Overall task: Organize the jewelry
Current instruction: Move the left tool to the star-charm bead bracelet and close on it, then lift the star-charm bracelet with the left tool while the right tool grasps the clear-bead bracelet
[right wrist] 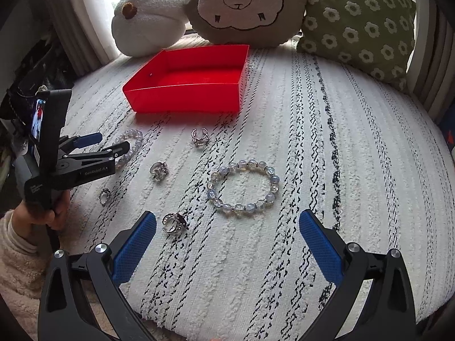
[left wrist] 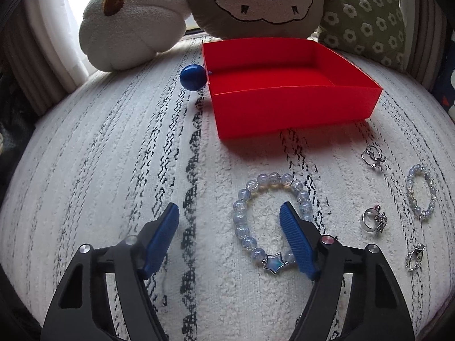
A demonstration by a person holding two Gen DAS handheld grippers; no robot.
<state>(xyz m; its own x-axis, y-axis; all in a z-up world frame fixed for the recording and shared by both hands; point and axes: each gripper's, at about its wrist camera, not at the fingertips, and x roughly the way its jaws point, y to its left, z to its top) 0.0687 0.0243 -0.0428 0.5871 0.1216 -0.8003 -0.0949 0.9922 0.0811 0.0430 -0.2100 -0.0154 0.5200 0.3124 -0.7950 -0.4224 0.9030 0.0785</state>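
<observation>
Left wrist view: left claw [left wrist: 229,213] is spread wide and empty, low over the white tufted rug with black woven stripes [left wrist: 113,170]. Its right finger sits inside the loop of the pale blue crackle-bead bracelet with a star charm [left wrist: 268,216], so I'd guess it's lining up to pinch one side of the strand.
Box: open red paper box [left wrist: 295,113] sits toward the rug's far edge, looks empty, presumably where everything ends up.
Other bits: a glossy blue ball [left wrist: 192,77] touches the box's left wall. Three silver rings [left wrist: 374,219] and a smaller bead bracelet [left wrist: 421,196] lie off toward the right edge, apart from each other.
Right wrist view: right claw [right wrist: 227,218] is also wide apart, holding nothing, hovering near the front edge. The smaller bead bracelet sits just ahead between the fingers, and a dark-stone silver ring [right wrist: 174,223] sits beside its left finger.
In the way: nothing blocks the path to the box, but the shaggy pile could snag rings. Pillows [right wrist: 241,5] crowd the far edge.
</observation>
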